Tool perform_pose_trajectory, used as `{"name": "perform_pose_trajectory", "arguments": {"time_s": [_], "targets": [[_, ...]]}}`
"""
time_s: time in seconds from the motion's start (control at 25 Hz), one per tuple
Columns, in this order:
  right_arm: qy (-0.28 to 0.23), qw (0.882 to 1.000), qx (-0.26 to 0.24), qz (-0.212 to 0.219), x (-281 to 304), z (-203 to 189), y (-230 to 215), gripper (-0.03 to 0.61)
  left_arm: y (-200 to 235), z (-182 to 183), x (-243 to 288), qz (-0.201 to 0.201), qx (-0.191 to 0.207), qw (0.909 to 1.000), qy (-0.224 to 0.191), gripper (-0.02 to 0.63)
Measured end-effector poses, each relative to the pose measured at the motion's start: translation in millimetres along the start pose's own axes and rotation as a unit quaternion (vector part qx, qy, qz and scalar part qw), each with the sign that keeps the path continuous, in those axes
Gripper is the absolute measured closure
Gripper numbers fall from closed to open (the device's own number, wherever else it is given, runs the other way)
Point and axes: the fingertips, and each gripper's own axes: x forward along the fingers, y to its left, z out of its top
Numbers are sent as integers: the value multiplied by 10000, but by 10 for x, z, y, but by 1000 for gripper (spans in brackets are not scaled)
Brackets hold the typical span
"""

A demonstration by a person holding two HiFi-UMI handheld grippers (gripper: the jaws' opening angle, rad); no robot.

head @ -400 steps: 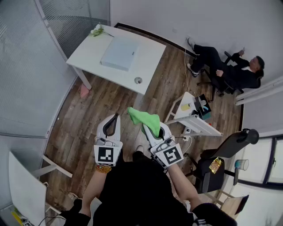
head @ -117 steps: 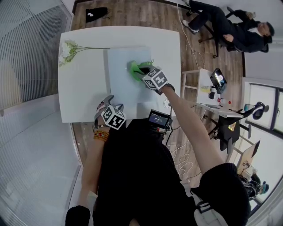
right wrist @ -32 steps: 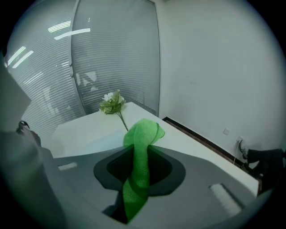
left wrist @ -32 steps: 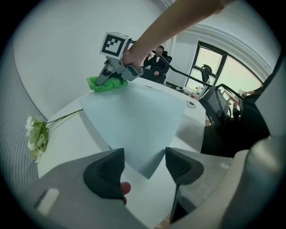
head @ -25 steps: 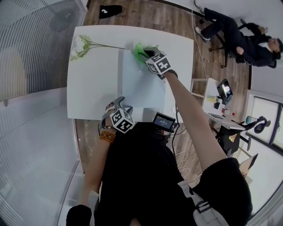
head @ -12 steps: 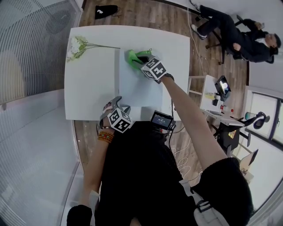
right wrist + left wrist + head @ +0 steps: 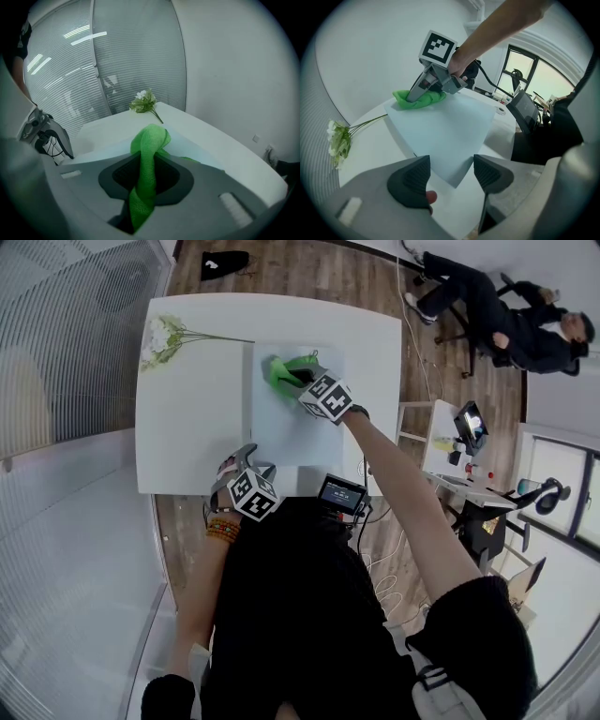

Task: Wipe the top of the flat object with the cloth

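Observation:
A pale blue flat panel (image 7: pixel 292 423) lies on the white table (image 7: pixel 187 427). My right gripper (image 7: pixel 298 374) is shut on a green cloth (image 7: pixel 284 369) and presses it onto the panel's far part. In the right gripper view the cloth (image 7: pixel 149 154) runs twisted between the jaws of the right gripper (image 7: pixel 146 176). My left gripper (image 7: pixel 246 461) hangs open over the panel's near corner (image 7: pixel 454 176), nothing between its fingers (image 7: pixel 409 180). The left gripper view shows the right gripper (image 7: pixel 423 89) on the cloth (image 7: pixel 419 99).
A sprig of white flowers (image 7: pixel 164 338) lies on the table's far left. A small screen device (image 7: pixel 339 493) sits at the table's near edge. A person (image 7: pixel 511 320) sits on a chair at the far right, beside a small cluttered side table (image 7: pixel 450 442).
My right gripper has slid the cloth from the panel's far edge a little toward me. The left gripper has stayed where it was.

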Motion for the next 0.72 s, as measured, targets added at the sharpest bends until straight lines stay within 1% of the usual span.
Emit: {"name": "perform_pose_trajectory", "arguments": {"time_s": [0.72], "targets": [[113,9990,-202,373,-77,-205,505,486,-4,-18,2,-10,-16,10000,-57,207]]}}
